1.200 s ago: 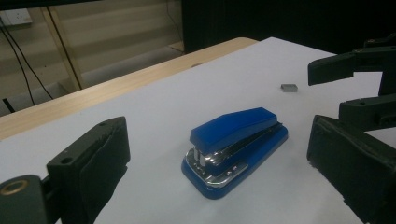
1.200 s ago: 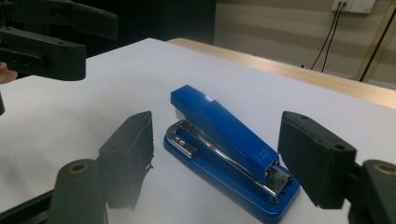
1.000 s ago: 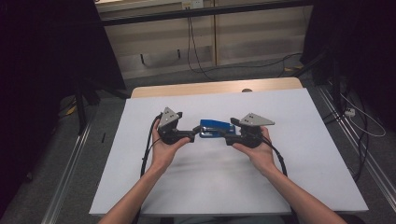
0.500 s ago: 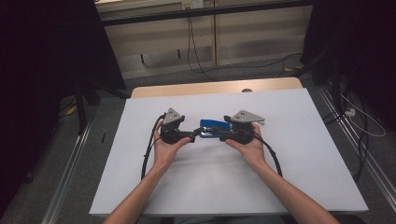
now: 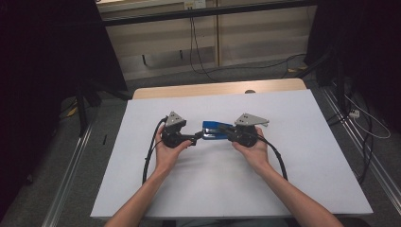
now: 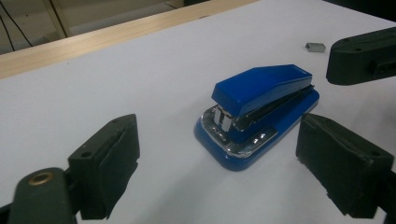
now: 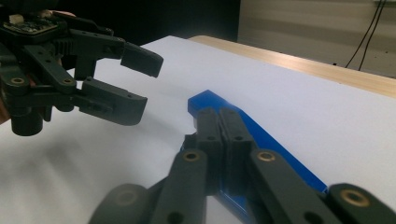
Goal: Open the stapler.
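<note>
The blue stapler [image 6: 258, 114] lies mid-worktop [image 5: 302, 189] between my grippers. The right gripper [image 7: 223, 125] has just clenched, fingers pressed together above the stapler's rear, gripping nothing. The left gripper [image 6: 243, 158], fingers spread and just narrowing, frames the front, so a grasp looks imminent.

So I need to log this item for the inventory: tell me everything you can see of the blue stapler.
The blue stapler is glossy, plastic-looking, with a wedge-shaped top arm over a rounded base and shiny metal at its open front. It lies flat and closed on the white table cover, between the two tongs. The right tongs are shut and lie over its top at the rear end; whether they touch it is unclear. The left tongs stand open around its front, not touching.
</note>
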Motion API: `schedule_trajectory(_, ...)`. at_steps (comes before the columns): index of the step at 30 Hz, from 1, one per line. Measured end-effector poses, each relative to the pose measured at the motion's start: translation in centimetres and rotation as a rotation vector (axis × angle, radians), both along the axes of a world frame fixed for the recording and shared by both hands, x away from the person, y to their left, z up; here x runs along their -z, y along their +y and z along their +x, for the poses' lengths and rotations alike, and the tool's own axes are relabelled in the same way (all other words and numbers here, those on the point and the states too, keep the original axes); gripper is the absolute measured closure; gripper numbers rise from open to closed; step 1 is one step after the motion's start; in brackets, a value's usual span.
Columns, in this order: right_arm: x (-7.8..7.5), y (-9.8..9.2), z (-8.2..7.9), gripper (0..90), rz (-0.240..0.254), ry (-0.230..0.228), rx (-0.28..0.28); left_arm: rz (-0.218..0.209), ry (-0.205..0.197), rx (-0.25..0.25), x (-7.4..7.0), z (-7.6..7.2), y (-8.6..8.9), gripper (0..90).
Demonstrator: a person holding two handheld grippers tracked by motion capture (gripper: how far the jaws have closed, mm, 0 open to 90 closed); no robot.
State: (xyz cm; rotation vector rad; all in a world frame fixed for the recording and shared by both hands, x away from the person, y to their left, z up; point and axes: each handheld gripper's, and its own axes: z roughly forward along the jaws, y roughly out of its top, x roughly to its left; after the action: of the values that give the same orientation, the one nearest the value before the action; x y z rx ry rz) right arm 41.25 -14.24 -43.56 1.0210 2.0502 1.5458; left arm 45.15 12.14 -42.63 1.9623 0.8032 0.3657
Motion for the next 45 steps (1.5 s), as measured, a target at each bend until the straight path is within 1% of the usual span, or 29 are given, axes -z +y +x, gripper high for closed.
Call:
schedule_trajectory(1, 0.0, 0.0, 0.0, 90.0, 0.000, 0.000, 0.000, 0.000, 0.002, 0.005, 0.0, 0.0, 0.0, 16.0)
schedule_trajectory(3, 0.0, 0.0, -0.1, 90.0, -0.009, 0.003, -0.010, 0.007, 0.003, 0.007, 0.1, -0.1, -0.1, 22.2)
schedule_trajectory(4, 0.1, 0.0, -0.1, 90.0, -0.012, 0.003, -0.013, 0.003, 0.012, 0.008, 0.1, -0.1, -0.2, 22.2)
schedule_trajectory(6, 0.1, 0.0, -0.1, 90.0, -0.011, 0.005, -0.019, 0.004, 0.021, 0.001, 0.1, -0.1, -0.3, 28.4)
schedule_trajectory(7, 0.1, 0.0, -0.1, 90.0, -0.013, 0.006, -0.021, 0.013, 0.022, 0.002, 0.1, -0.1, -0.3, 31.1)
schedule_trajectory(8, 0.1, 0.1, 0.0, 90.0, -0.015, 0.006, -0.024, 0.011, 0.023, 0.008, 0.2, -0.1, -0.3, 42.8)
schedule_trajectory(9, 0.2, 0.1, 0.0, 90.0, -0.021, 0.008, -0.025, 0.008, 0.029, 0.011, 0.2, -0.1, -0.3, 47.9)
schedule_trajectory(10, 0.2, 0.1, 0.0, 90.0, -0.021, 0.008, -0.025, 0.014, 0.030, 0.011, 0.2, -0.2, -0.4, 47.9)
schedule_trajectory(13, 0.4, 0.1, 0.0, 90.0, -0.029, 0.016, -0.026, 0.022, 0.008, 0.033, 0.2, -0.4, -0.5, 64.5)
schedule_trajectory(14, 0.5, 0.1, 0.1, 90.0, -0.028, 0.024, -0.030, 0.033, -0.012, 0.043, 0.2, -0.5, -0.7, 74.1)
schedule_trajectory(15, 0.5, 0.1, 0.1, 90.0, -0.028, 0.024, -0.030, 0.033, -0.012, 0.043, 0.2, -0.5, -0.7, 77.3)
schedule_trajectory(16, 0.5, 0.1, 0.1, 90.0, -0.032, 0.022, -0.032, 0.036, -0.018, 0.045, 0.2, -0.6, -0.8, 77.3)
schedule_trajectory(17, 0.6, 0.1, 0.1, 90.0, -0.035, 0.023, -0.036, 0.041, -0.018, 0.048, 0.2, -0.6, -0.8, 82.1)
schedule_trajectory(19, 0.6, 0.2, 0.1, 90.0, -0.038, 0.022, -0.038, 0.048, -0.016, 0.054, 0.3, -0.7, -0.9, 86.7)
schedule_trajectory(22, 0.6, 0.2, 0.1, 90.0, -0.056, 0.015, -0.043, 0.059, -0.010, 0.061, 0.5, -0.6, -0.9, 90.0)
schedule_trajectory(24, 0.5, 0.2, 0.3, 90.0, -0.060, 0.015, -0.044, 0.057, 0.000, 0.055, 0.6, -0.5, -0.9, 90.0)
schedule_trajectory(26, 0.8, 0.2, 0.5, 90.0, -0.095, 0.040, -0.026, 0.049, 0.005, 0.046, 0.7, -0.3, -0.9, 90.0)
schedule_trajectory(27, 0.8, 0.2, 0.5, 90.0, -0.095, 0.040, -0.026, 0.049, 0.005, 0.046, 0.7, -0.3, -0.9, 90.0)
schedule_trajectory(28, 1.0, 0.2, 0.6, 90.0, -0.104, 0.052, -0.029, 0.046, 0.007, 0.041, 0.7, -0.3, -1.0, 90.0)
schedule_trajectory(29, 1.1, 0.2, 0.6, 90.0, -0.112, 0.061, -0.029, 0.049, 0.010, 0.040, 0.7, -0.3, -1.2, 90.0)
schedule_trajectory(30, 1.3, 0.3, 0.8, 90.0, -0.124, 0.076, -0.027, 0.066, 0.006, 0.045, 0.8, -0.3, -1.6, 90.0)
schedule_trajectory(31, 1.3, 0.3, 0.8, 90.0, -0.124, 0.076, -0.027, 0.066, 0.006, 0.045, 0.8, -0.3, -1.6, 90.0)
schedule_trajectory(32, 1.3, 0.3, 0.9, 90.0, -0.128, 0.078, -0.026, 0.078, 0.002, 0.049, 0.9, -0.2, -1.7, 90.0)
schedule_trajectory(34, 1.3, 0.4, 1.2, 90.0, -0.135, 0.084, -0.028, 0.079, 0.011, 0.044, 0.9, 0.0, -1.9, 90.0)
schedule_trajectory(35, 1.3, 0.7, 1.4, 90.0, -0.148, 0.089, -0.041, 0.079, 0.023, 0.040, 1.0, 0.2, -2.0, 90.0)
schedule_trajectory(38, 1.5, 1.0, 1.5, 90.0, -0.144, 0.100, -0.055, 0.075, 0.038, 0.034, 0.9, 0.4, -1.9, 90.0)
schedule_trajectory(40, 1.7, 1.5, 1.6, 90.0, -0.163, 0.107, -0.064, 0.080, 0.035, 0.024, 0.8, 0.7, -1.7, 90.0)
schedule_trajectory(43, 1.7, 1.7, 1.8, 90.0, -0.174, 0.113, -0.062, 0.078, 0.035, 0.017, 0.9, 0.8, -1.5, 90.0)
schedule_trajectory(45, 1.8, 1.8, 2.0, 90.0, -0.185, 0.122, -0.061, 0.078, 0.048, 0.016, 0.9, 0.9, -1.5, 90.0)
